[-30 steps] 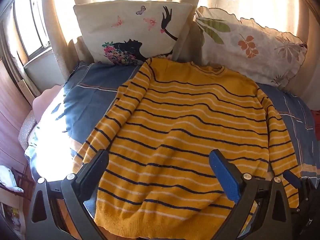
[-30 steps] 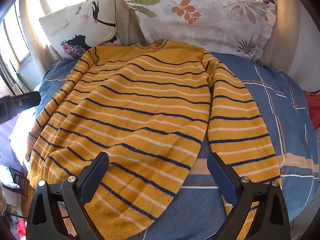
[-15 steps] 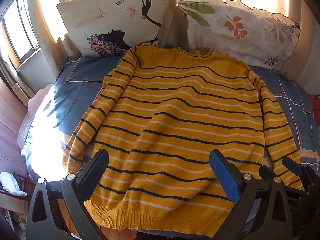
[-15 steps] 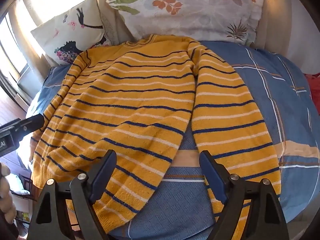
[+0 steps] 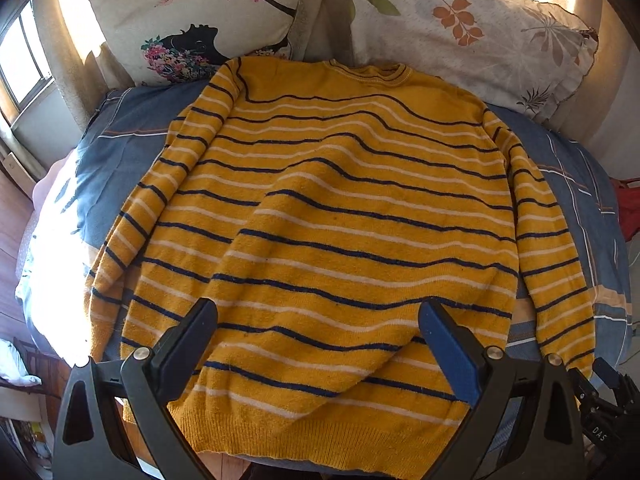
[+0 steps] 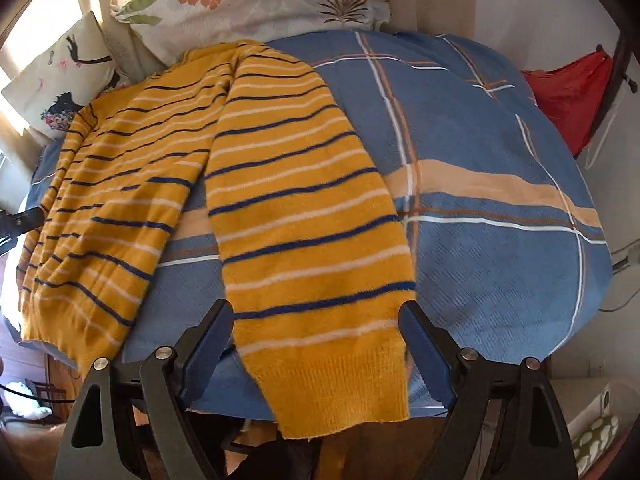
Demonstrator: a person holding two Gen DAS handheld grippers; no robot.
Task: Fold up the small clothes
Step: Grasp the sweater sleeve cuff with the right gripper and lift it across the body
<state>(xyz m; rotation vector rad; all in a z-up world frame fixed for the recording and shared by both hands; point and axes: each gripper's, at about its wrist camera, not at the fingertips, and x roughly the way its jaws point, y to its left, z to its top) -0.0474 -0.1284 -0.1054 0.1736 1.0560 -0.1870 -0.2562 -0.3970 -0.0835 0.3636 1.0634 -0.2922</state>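
A yellow sweater (image 5: 340,208) with navy and white stripes lies flat on the bed, neck towards the pillows. My left gripper (image 5: 318,312) hovers open above the lower body, just over the ribbed hem (image 5: 320,436), with nothing pinched. In the right wrist view the sweater's right sleeve (image 6: 304,208) runs down the blanket to its cuff (image 6: 336,384), which hangs over the bed's front edge. My right gripper (image 6: 316,312) is open and straddles the sleeve just above the cuff, one finger at each side. The pads do not press on it.
Two printed pillows (image 5: 192,20) (image 5: 460,36) lean against the curtains behind the neck. The blue plaid blanket (image 6: 480,184) covers the bed. A red cloth (image 6: 568,92) lies off the right side. A window (image 5: 24,60) and wooden floor are at the left.
My right gripper has swung right, from above the sweater's body to over the right sleeve's cuff. The left gripper has dropped closer to the hem. The sweater has not shifted.
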